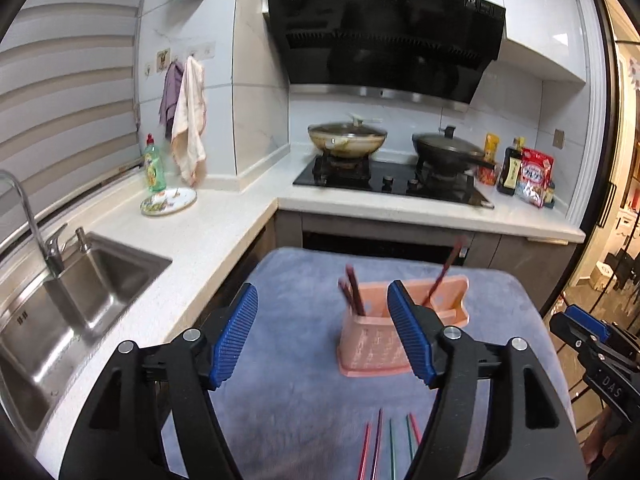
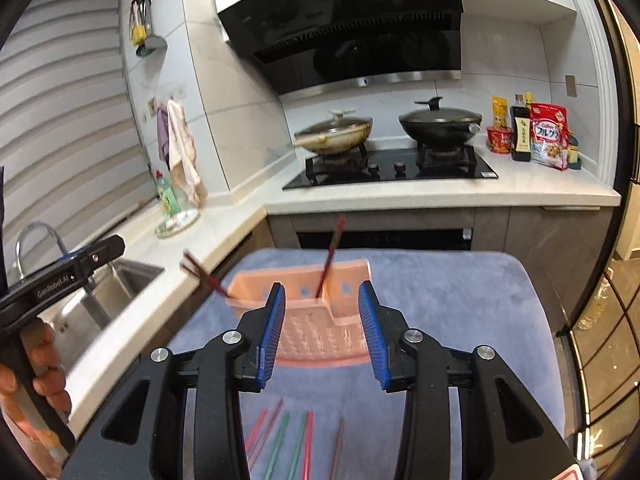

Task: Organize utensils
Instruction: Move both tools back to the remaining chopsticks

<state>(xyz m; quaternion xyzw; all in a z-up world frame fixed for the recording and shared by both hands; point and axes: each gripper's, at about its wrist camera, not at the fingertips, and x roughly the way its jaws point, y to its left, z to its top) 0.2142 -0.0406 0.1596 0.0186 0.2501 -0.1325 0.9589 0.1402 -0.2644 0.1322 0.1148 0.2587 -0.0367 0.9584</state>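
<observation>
Below claws, chopsticks (ends cropped)

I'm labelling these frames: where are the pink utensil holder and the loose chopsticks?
Pink plastic utensil holder (image 2: 320,340), right wrist view, front lattice wall.
Loose coloured chopsticks (image 2: 306,446), right wrist view, a red stick's shaft.

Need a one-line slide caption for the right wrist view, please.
Right gripper open and empty above the pink utensil holder, dark chopsticks already in it, loose chopsticks on the blue cloth.

Home kitchen: gas hob w/ woks, hood, sink.
</observation>
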